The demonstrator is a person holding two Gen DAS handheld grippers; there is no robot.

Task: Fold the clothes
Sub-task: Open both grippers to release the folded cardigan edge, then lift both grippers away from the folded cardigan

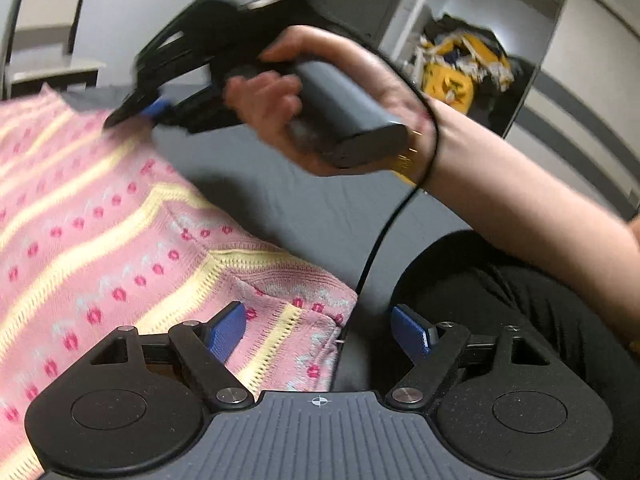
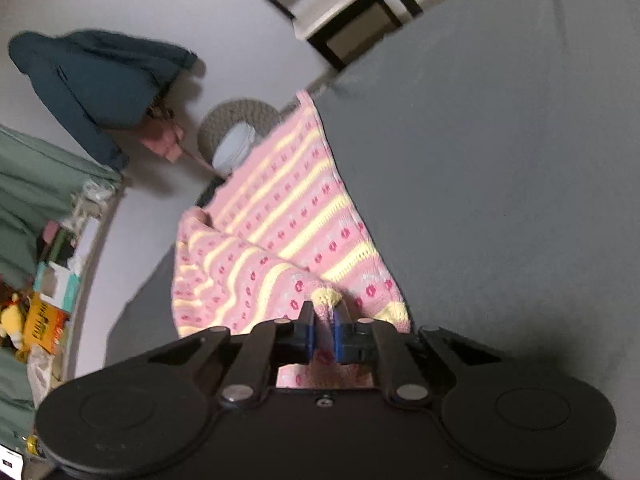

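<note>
1. Grey bed sheet [image 2: 500,168] spread flat, filling most of both views; pale wall beyond, with a dark-framed side table [image 2: 352,20] at the far edge.
2. Pink knitted garment [image 2: 288,220] with yellow stripes and red dots lying on the sheet, partly folded over itself near the corner by the cameras.
3. Left claw [image 1: 320,330] spread wide, blue pads well apart, holding nothing; left pad above the garment's near corner, right pad above bare sheet and a black-clad knee [image 1: 520,300]. Contact with the knit not clear.
4. Right claw [image 2: 322,336] nearly closed, blue pads pinching a raised fold of the pink knit between them.
5. In the left view, the right claw [image 1: 140,110] seen from outside, blurred, its tip at the garment's far edge, gripped by a bare hand [image 1: 320,92]; black cable [image 1: 384,232] running down from the wrist across the sheet.
6. Open wardrobe [image 1: 460,60] with yellow and dark clothes piled inside, off to the right.
7. Dark blue jacket [image 2: 96,80] hanging on the wall, round woven basket [image 2: 236,128] beside the bed, cluttered shelves [image 2: 44,280] at left.
</note>
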